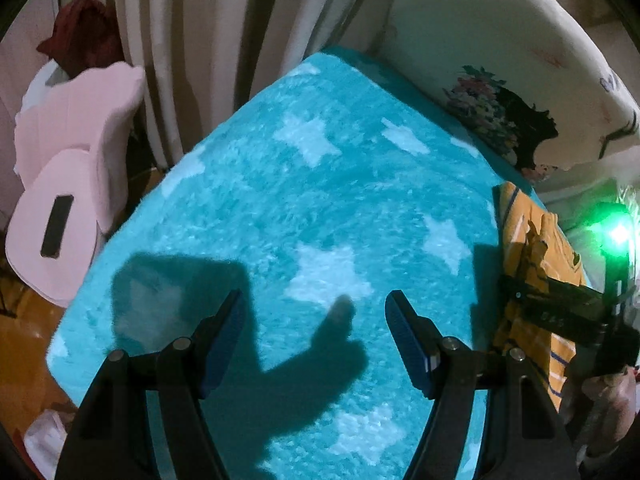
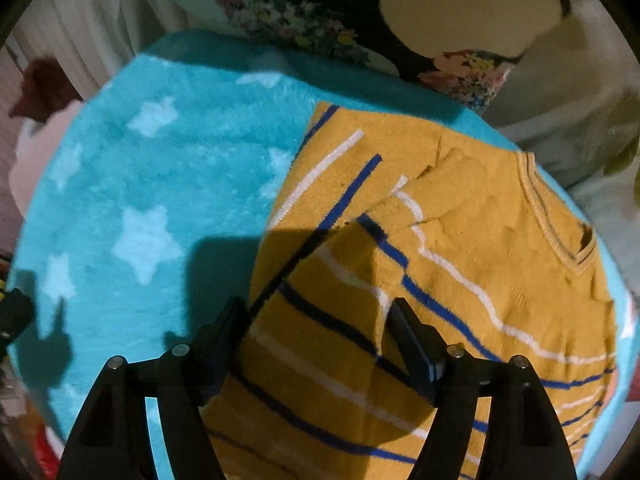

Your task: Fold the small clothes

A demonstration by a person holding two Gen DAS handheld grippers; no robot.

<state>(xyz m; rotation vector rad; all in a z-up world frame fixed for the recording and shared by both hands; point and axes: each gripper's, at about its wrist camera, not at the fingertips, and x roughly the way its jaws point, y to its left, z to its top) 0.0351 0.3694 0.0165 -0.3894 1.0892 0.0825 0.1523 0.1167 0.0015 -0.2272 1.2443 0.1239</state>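
A small mustard-yellow sweater [image 2: 440, 264] with blue and white stripes lies folded on the right side of a turquoise fluffy blanket [image 2: 168, 184] with pale stars. My right gripper [image 2: 316, 312] is open above the sweater's lower part, its jaws wide apart and empty. In the left wrist view my left gripper [image 1: 314, 304] is open and empty above bare blanket [image 1: 320, 200]. The sweater [image 1: 532, 256] shows at the right edge there, with the right gripper's body [image 1: 568, 312] over it.
A pink chair [image 1: 68, 168] with a dark red cloth [image 1: 80, 36] stands left of the blanket. A striped curtain [image 1: 224, 40] hangs behind. A floral cushion [image 1: 496, 116] lies at the blanket's far right edge. Wooden floor [image 1: 24, 344] shows at left.
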